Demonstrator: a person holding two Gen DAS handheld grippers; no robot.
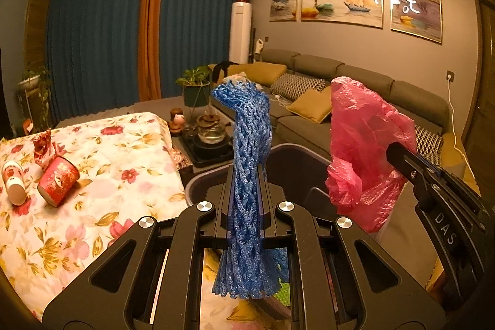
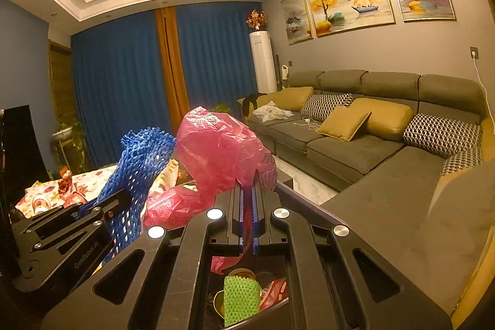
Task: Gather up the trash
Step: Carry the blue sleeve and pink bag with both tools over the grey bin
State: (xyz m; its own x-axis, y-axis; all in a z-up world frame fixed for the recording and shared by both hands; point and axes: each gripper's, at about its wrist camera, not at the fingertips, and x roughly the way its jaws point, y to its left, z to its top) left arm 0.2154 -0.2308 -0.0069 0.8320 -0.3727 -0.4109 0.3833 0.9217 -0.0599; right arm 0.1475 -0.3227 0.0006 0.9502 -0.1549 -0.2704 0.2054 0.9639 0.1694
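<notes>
My left gripper [image 1: 246, 175] is shut on a blue foam net sleeve [image 1: 249, 129] and holds it above a dark purple bin [image 1: 290, 153]. My right gripper [image 2: 246, 184] is shut on a crumpled pink plastic bag [image 2: 216, 150], also above the bin; it shows at the right of the left wrist view [image 1: 402, 160]. The blue net shows at the left of the right wrist view [image 2: 139, 163]. Inside the bin lie a green foam net [image 2: 241, 296] and some wrappers. On the floral-clothed table [image 1: 108, 160] lie a red paper cup [image 1: 58, 180], a second cup [image 1: 14, 181] and a red wrapper [image 1: 43, 144].
A grey sectional sofa [image 2: 371, 150] with yellow and patterned cushions fills the right side. A tea tray with a glass kettle [image 1: 212, 132] stands beyond the table. A potted plant [image 1: 195, 88] and a white standing air conditioner [image 1: 240, 30] are behind, before blue curtains.
</notes>
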